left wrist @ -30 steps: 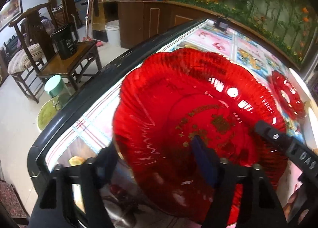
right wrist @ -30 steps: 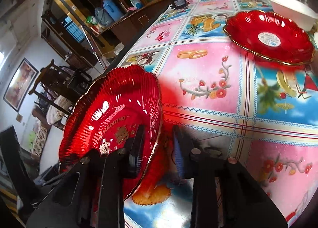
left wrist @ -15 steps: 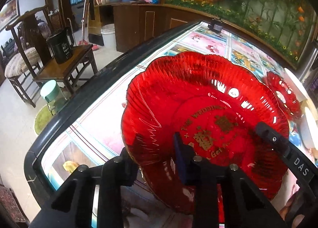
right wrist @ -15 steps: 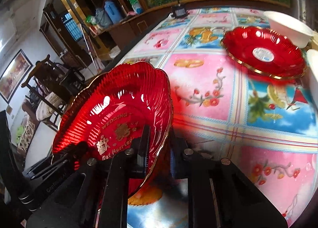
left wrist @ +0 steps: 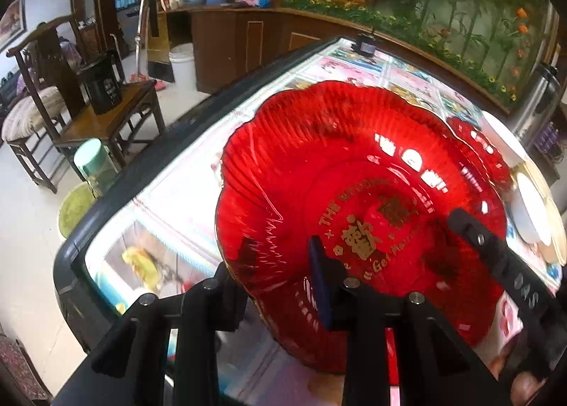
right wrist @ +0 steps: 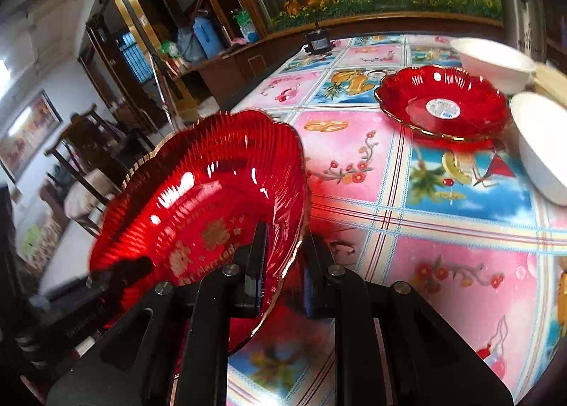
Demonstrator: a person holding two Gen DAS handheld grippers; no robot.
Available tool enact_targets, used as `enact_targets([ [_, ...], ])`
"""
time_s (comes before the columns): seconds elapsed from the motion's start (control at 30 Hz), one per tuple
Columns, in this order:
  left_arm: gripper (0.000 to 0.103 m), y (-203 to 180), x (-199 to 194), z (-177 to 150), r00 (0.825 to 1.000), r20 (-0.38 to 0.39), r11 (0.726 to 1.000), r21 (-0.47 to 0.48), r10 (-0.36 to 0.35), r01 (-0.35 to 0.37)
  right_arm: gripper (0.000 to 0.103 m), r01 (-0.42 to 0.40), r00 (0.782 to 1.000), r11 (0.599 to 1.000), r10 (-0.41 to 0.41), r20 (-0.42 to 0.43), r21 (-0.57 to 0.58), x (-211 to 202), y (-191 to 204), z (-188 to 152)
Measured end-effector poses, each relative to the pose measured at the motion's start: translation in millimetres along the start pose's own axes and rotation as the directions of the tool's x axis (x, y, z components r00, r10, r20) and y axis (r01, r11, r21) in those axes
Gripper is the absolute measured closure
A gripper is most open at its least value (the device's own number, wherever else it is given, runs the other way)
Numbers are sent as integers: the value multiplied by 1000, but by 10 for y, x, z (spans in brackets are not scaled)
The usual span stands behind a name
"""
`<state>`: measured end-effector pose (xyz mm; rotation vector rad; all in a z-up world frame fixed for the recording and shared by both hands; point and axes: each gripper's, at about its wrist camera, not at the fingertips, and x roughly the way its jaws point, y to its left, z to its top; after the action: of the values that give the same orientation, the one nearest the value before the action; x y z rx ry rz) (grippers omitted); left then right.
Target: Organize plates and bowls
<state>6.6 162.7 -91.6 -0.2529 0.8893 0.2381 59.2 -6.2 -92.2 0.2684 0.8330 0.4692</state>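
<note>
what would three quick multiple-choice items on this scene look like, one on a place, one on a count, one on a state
1. Where does the second red plate sit?
A. on a chair
B. on the tablecloth beside the white bowls
C. on the floor

2. How many red plates show?
A. two
B. one
C. four

3. How is the gold-lettered red plate held?
A. lying flat, untouched
B. by one gripper only
C. tilted, rim pinched by both the left gripper and the right gripper

Answers: 1 B, it rests next to the bowls; 2 A, one held, one resting; 3 C, fingers either side of the rim.

Two red plates (right wrist: 198, 200), two white bowls (right wrist: 492, 62)
</note>
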Motion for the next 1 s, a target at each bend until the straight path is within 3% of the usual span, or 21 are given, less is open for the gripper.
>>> enact_targets([
  [0.4, 72, 331, 119, 52, 995, -21, 992, -80, 100, -101, 87, -73, 984, 997, 73, -160, 5, 407, 216, -1],
  [0.5, 61, 432, 197, 101, 992, -35, 986, -108, 120, -123, 84, -84, 980, 996, 75, -187, -41, 518, 382, 7],
  [0.57, 38, 478, 219, 104, 991, -43, 985, -110, 129, -133, 81, -104, 973, 992, 88, -212, -67, 578, 485, 16],
  [0.63, 26, 498, 184, 74, 989, -39, 982, -114, 144, -147, 75, -127, 967, 988, 105, -232, -82, 576, 520, 2],
  [0.8, 25, 600, 21, 7, 992, -18, 982, -138, 129, -130, 71, -161, 958, 986, 147, -244, -37, 474, 405, 12],
  [0.9, 25, 679, -142, -13, 988, 22, 979, -139, 156, -151, 71, -214, 957, 976, 215, -196, 27, 320, 257, 54],
  [1.0, 25, 788, -338, -36, 977, 77, 971, -151, 197, -184, 71, -205, 968, 978, 206, -142, 25, 115, 118, 54],
])
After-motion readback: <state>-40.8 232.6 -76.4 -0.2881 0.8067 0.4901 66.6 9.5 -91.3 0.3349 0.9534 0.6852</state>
